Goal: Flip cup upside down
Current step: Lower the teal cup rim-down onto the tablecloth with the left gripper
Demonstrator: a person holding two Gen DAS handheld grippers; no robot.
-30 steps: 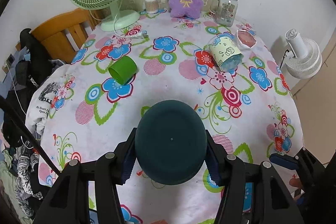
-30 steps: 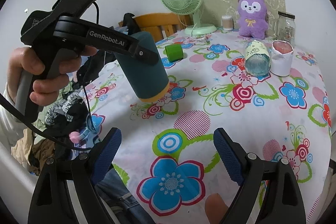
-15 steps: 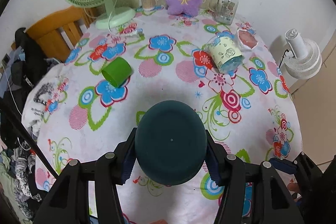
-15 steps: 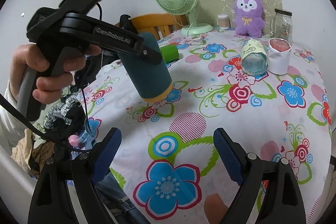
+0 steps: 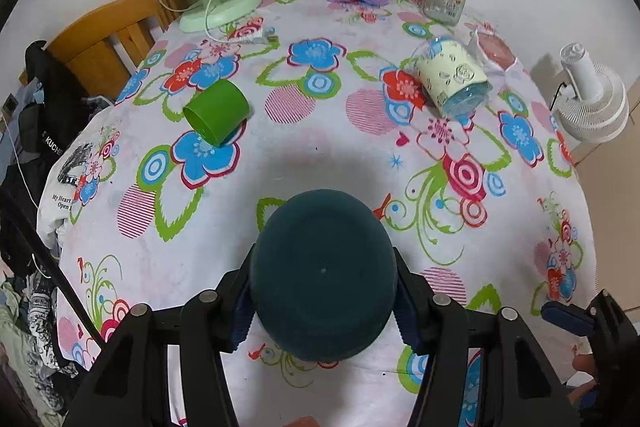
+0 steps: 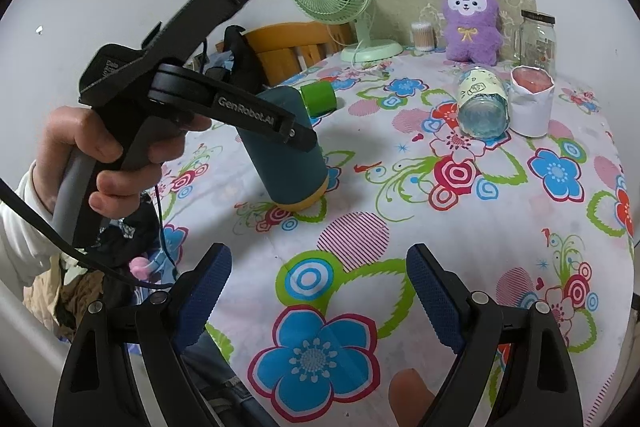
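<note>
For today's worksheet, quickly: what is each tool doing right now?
Left tool: closed on the dark teal cup.
Right tool: open, holding nothing.

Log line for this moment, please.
left gripper: shut on teal cup, inverted, yellow rim at tablecloth | right gripper: open, empty

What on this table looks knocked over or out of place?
Two things lie on their sides: the small green cup and the pale yellow-labelled jar. The dark teal cup is tilted, mouth down, held in the left gripper.
</note>
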